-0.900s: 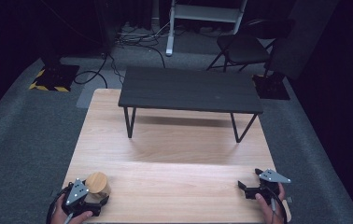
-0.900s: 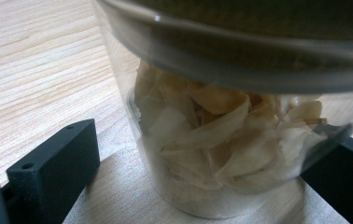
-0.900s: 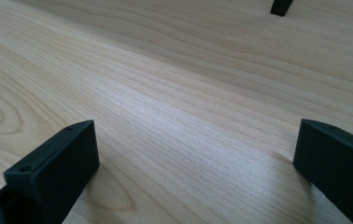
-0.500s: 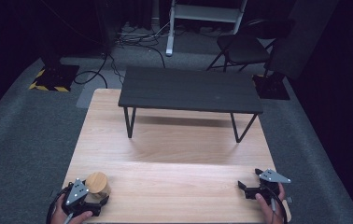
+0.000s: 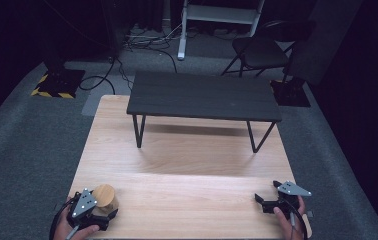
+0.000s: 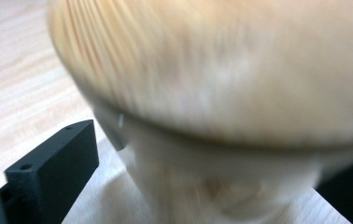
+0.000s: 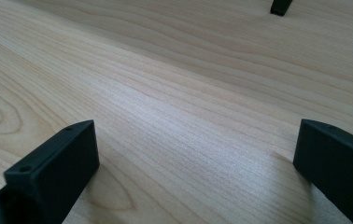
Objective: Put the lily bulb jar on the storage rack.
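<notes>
A round wooden piece (image 5: 103,196) with a wide cap on a narrower base stands at the near left corner of the light wooden tabletop (image 5: 187,155). My left gripper (image 5: 105,206) is open around it. In the left gripper view the piece (image 6: 221,93) is blurred and very close, and one black finger (image 6: 53,163) stands apart from its base. Near the right front corner my right gripper (image 5: 267,193) rests low over the wood. It is open, and nothing but bare wood lies between its jaws (image 7: 198,154).
A low black table (image 5: 204,95) on thin legs stands across the far half of the tabletop; one leg foot (image 7: 281,6) shows ahead of my right gripper. Grey carpet (image 5: 27,150) surrounds the table. A folding chair (image 5: 259,50) and cables lie beyond.
</notes>
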### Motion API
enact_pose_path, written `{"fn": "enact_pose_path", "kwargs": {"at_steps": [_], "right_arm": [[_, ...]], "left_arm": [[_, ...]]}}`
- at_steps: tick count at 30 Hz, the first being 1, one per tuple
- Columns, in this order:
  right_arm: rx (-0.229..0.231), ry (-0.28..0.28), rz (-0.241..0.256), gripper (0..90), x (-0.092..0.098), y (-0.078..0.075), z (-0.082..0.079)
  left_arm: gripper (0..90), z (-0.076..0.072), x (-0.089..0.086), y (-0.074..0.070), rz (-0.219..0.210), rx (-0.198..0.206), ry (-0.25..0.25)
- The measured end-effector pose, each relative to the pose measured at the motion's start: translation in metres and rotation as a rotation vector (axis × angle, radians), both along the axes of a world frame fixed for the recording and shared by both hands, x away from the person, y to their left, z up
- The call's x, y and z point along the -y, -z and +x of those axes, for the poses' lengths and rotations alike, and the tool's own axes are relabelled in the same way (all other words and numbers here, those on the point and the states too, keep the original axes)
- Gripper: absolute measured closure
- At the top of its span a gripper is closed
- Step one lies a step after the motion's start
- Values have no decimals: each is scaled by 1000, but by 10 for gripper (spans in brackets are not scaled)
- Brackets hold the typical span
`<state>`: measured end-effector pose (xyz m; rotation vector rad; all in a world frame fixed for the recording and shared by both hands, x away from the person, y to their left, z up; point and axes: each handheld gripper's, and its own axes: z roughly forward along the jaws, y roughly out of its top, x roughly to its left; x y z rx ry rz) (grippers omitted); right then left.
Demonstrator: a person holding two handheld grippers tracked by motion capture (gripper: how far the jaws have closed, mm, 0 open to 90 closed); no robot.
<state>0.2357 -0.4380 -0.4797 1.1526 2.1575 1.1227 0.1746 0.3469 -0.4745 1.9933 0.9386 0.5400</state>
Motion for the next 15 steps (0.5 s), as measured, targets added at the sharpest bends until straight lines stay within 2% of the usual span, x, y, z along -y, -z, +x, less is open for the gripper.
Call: {"fn": "enact_pose_path", "kwargs": {"at_steps": [4, 8, 13, 15], "right_arm": [[1, 0, 0, 0, 0, 0, 0], [1, 0, 0, 0, 0, 0, 0], [1, 0, 0, 0, 0, 0, 0], [1, 0, 0, 0, 0, 0, 0]], "left_arm": [[11, 5, 4, -4, 13, 2, 11], [9, 11, 6, -5, 3, 1, 22], [10, 21, 4, -3, -47, -18, 35], [10, 24, 5, -5, -41, -14, 39]]}}
